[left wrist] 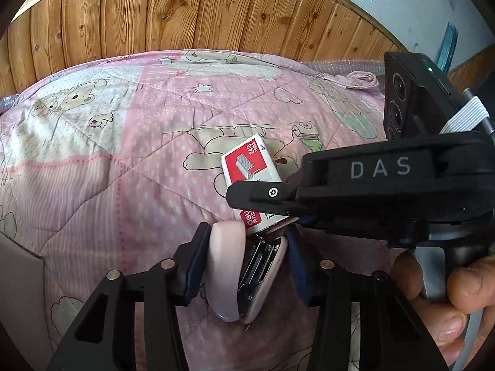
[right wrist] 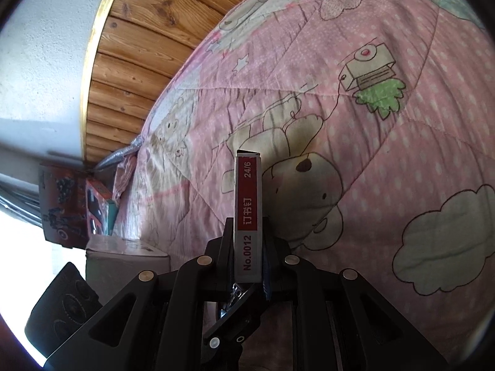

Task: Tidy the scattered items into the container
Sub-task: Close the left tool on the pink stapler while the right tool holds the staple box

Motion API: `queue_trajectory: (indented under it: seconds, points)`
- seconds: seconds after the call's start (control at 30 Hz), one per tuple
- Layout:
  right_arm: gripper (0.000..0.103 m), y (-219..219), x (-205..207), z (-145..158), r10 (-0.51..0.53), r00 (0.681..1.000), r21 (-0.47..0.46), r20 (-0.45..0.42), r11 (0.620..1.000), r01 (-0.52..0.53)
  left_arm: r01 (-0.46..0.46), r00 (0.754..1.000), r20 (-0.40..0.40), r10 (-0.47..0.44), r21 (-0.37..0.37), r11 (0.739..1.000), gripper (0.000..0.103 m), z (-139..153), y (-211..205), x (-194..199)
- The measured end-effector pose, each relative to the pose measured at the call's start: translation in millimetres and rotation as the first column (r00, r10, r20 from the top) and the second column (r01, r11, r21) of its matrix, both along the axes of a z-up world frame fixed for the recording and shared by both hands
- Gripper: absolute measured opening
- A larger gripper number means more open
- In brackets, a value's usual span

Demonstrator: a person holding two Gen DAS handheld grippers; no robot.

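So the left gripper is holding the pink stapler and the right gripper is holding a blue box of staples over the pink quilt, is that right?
Not quite: the box of staples is red and white, not blue, as both the right wrist view and the left wrist view show. The rest stands: the left gripper holds the pink stapler, and the right gripper holds the box over the pink quilt.

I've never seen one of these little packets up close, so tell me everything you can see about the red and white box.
The staple box is a small flat cardboard carton, red and white, with a picture of staples on its face and printed "24/6" and "No.0012". It looks closed and undamaged. The right claw pinches it by its broad faces, narrow edge toward that camera, above the pink quilt. In the left view its lower end lies just above the pink stapler held in the left claw; contact is unclear.
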State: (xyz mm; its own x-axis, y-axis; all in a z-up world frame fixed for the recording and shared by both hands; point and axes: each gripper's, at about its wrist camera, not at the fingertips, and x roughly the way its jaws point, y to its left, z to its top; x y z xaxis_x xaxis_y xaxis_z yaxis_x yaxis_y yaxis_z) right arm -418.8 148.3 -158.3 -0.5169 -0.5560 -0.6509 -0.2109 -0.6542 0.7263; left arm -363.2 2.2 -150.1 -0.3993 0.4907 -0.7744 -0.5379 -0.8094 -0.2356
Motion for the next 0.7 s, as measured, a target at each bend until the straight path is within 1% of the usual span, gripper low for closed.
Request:
queue_trajectory:
  seconds: [0.1, 0.2, 0.27, 0.3, 0.33, 0.37, 0.4, 0.43, 0.47, 0.5, 0.53, 0.57, 0.63, 0.67, 0.7]
  points:
    - [0.015, 9.1, -1.5, 5.5, -0.017, 1.000, -0.005, -0.013, 1.000, 0.017, -0.012, 1.000, 0.007, 0.012, 0.009, 1.000, 0.047, 0.9, -7.4, 2.8]
    - [0.015, 8.4, -0.3, 7.1, -0.009, 1.000, -0.006, -0.015, 1.000, 0.009, -0.038, 0.999, 0.007, 0.038, 0.014, 0.999, 0.046, 2.7, -16.1, 6.5]
    - [0.015, 5.9, 1.3, 6.3, -0.005, 1.000, -0.009, -0.013, 1.000, 0.005, -0.068, 0.996, -0.055, 0.066, -0.051, 0.996, 0.046, 8.9, -17.0, 13.3]
    - [0.015, 4.5, 2.0, 5.8, -0.004, 1.000, -0.011, -0.013, 1.000, 0.004, -0.079, 0.992, -0.104, 0.070, -0.085, 0.993, 0.046, 13.6, -16.4, 18.4]
    - [0.015, 3.3, 3.1, 5.4, -0.002, 1.000, -0.012, -0.013, 1.000, 0.002, -0.111, 0.978, -0.192, 0.080, -0.155, 0.982, 0.046, 19.1, -13.6, 26.3]
    - [0.015, 2.4, 4.4, 5.3, -0.001, 1.000, -0.009, -0.016, 1.000, 0.001, -0.144, 0.951, -0.303, 0.060, -0.263, 0.954, 0.046, 22.7, -6.2, 37.0]
    - [0.014, 1.9, 5.7, 5.3, 0.000, 1.000, -0.004, -0.018, 1.000, 0.000, -0.161, 0.913, -0.408, -0.007, -0.376, 0.913, 0.047, 22.4, 5.3, 50.8]
    - [0.014, 1.9, 7.1, 5.0, 0.000, 1.000, -0.003, -0.020, 1.000, 0.000, -0.176, 0.874, -0.477, -0.088, -0.481, 0.859, 0.048, 16.9, 18.1, 64.5]
    - [0.014, 2.2, 8.5, 4.6, -0.002, 1.000, -0.004, -0.021, 1.000, 0.002, -0.153, 0.865, -0.476, -0.160, -0.554, 0.818, 0.048, 8.1, 28.2, 75.1]
    - [0.014, 3.1, 10.0, 4.4, -0.002, 1.000, 0.000, -0.021, 1.000, 0.002, -0.110, 0.866, -0.453, -0.213, -0.586, 0.803, 0.050, 0.2, 33.5, 84.9]
    - [0.014, 4.4, 11.7, 4.3, -0.002, 1.000, 0.007, -0.021, 1.000, 0.003, -0.084, 0.864, -0.441, -0.244, -0.604, 0.793, 0.055, -7.1, 35.6, 94.2]
    - [0.014, 6.2, 13.3, 4.0, -0.001, 1.000, 0.007, -0.020, 1.000, 0.002, -0.074, 0.865, -0.436, -0.247, -0.600, 0.797, 0.056, -10.0, 34.8, 101.1]
    - [0.014, 9.9, 15.7, 4.1, 0.007, 1.000, -0.002, -0.019, 1.000, -0.007, -0.080, 0.870, -0.442, -0.216, -0.560, 0.825, 0.063, -4.7, 28.0, 110.0]
    - [0.014, 11.7, 16.3, 5.6, 0.011, 1.000, 0.002, -0.022, 1.000, -0.011, -0.087, 0.872, -0.450, -0.193, -0.530, 0.843, 0.067, 1.6, 22.9, 112.8]
    - [0.014, 13.5, 16.8, 7.5, 0.013, 1.000, 0.004, -0.027, 1.000, -0.013, -0.078, 0.882, -0.443, -0.164, -0.478, 0.875, 0.075, 9.8, 16.0, 113.5]
